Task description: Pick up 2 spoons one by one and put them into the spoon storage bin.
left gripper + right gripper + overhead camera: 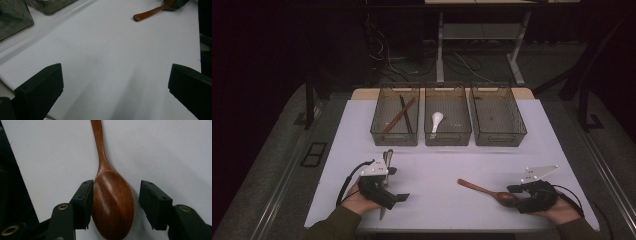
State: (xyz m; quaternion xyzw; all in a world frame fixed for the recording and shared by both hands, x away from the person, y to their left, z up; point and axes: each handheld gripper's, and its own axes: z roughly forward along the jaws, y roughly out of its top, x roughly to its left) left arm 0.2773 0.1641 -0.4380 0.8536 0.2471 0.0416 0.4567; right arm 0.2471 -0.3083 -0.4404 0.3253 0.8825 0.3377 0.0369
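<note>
While the wooden spoon (486, 190) lies flat on the white table (437, 175) in the high view, its bowl sits right at the right tool (513, 189), and its handle runs away from that tool up and to the left, toward the middle tray (447, 131). Measured from the spoon, the right tool is at its bowl end, whereas the left tool (398, 198) rests well apart beyond the handle tip, so the right hand (557, 207) is plainly the nearer one. Some metal cutlery (385, 165) lies by the left tool, far from the spoon.

From the left gripper view, the spoon (152, 11) shows far off near the top edge, handle tip pointing this way; the left tool (115, 82) stands wide with nothing but bare table between its jaws.

Seen from the right gripper view, the spoon (111, 195) runs straight ahead along the line of the right tool (115, 200), bowl nearest and handle leading away at the top. Its bowl lies between the jaws, which stand half wide: the left-hand jaw is at or against the bowl's edge, while a clear gap of table separates the bowl from the other jaw. I judge the spoon is straddled across its bowl but not yet pinched, so the next squeeze turns on that gap closing evenly.
</note>
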